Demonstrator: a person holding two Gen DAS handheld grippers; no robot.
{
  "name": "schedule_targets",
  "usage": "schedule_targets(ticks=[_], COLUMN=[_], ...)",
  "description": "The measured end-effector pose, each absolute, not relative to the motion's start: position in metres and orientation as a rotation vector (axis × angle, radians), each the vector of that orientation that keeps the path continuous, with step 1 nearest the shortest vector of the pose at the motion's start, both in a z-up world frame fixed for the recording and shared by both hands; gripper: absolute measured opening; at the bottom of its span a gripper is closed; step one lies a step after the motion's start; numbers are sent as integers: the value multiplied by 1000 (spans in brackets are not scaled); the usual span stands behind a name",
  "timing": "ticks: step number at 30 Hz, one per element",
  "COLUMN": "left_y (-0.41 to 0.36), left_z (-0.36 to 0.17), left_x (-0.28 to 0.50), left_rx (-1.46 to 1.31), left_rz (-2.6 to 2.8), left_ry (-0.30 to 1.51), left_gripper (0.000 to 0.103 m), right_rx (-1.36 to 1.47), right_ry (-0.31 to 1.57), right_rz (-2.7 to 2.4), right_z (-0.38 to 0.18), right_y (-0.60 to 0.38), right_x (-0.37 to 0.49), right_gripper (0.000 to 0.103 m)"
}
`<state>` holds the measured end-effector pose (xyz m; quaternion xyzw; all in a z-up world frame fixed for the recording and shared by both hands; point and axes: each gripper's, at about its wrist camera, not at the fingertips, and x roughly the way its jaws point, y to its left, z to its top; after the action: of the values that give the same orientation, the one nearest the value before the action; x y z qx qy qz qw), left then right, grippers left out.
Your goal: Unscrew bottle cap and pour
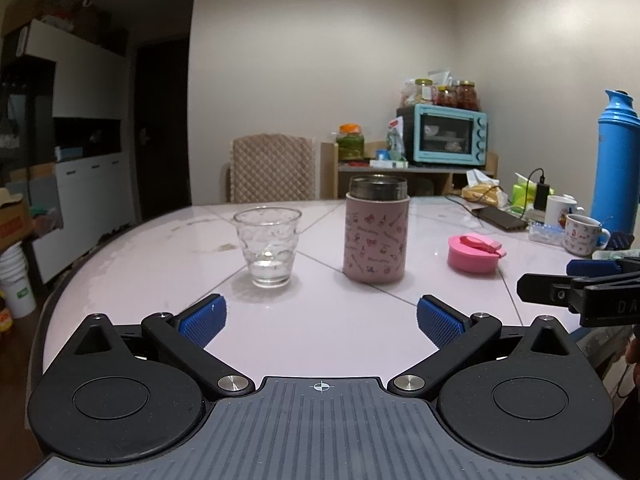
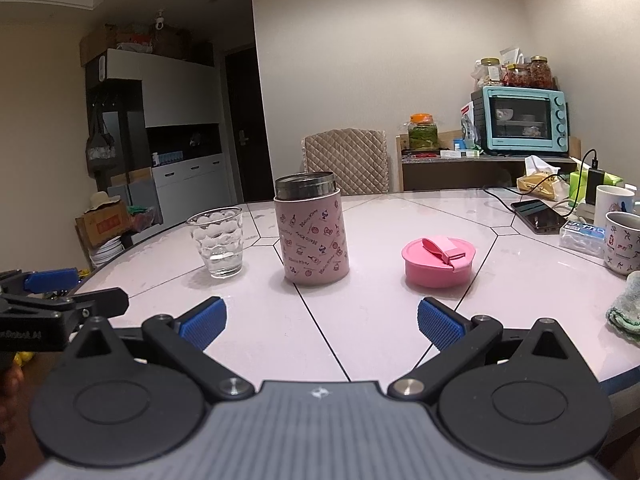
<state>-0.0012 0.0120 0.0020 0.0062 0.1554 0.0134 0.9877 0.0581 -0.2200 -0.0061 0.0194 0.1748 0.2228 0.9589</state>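
Pink bottle (image 1: 376,236) (image 2: 313,232): squat cylinder, printed cartoon motifs, bare steel threaded neck, mouth uncovered, standing upright on pale tiled table (image 1: 320,332) (image 2: 360,332). Ahead of left gripper (image 1: 321,317), slightly right of its midline, well apart from both blue pads. Ahead of right gripper (image 2: 322,317), slightly left of its midline, likewise clear of the pads.

Pink cap (image 1: 475,253) (image 2: 439,261): round, with strap across the top, lying flat on the table apart from the bottle; ahead and right of each gripper.

Clear dimpled glass (image 1: 268,246) (image 2: 218,242): upright, a little clear liquid at the bottom; ahead and left of each gripper, near the bottle but not touching.

Left gripper: jaws spread wide, nothing between them. Right gripper: jaws spread wide, nothing between them. Each visible at the edge of the other's view, low beside the table rim.

Beyond, right: phone (image 2: 536,216), mugs (image 2: 622,242), blue flask (image 1: 616,164), folded cloth (image 2: 626,308). Farther back: chair (image 2: 346,162), teal oven (image 2: 524,118).
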Motion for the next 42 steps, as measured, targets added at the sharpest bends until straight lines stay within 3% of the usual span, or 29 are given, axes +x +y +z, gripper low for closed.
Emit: schedule_targets(ticks=[42], left_y=[6], left_z=[-1], left_x=[-10], left_rx=[14], left_rz=[9], left_ry=[313], left_gripper=[103], right_rx=[17], right_ry=[365], right_rz=[460], right_z=[-13], right_y=[-220], right_x=[45], right_gripper=[103])
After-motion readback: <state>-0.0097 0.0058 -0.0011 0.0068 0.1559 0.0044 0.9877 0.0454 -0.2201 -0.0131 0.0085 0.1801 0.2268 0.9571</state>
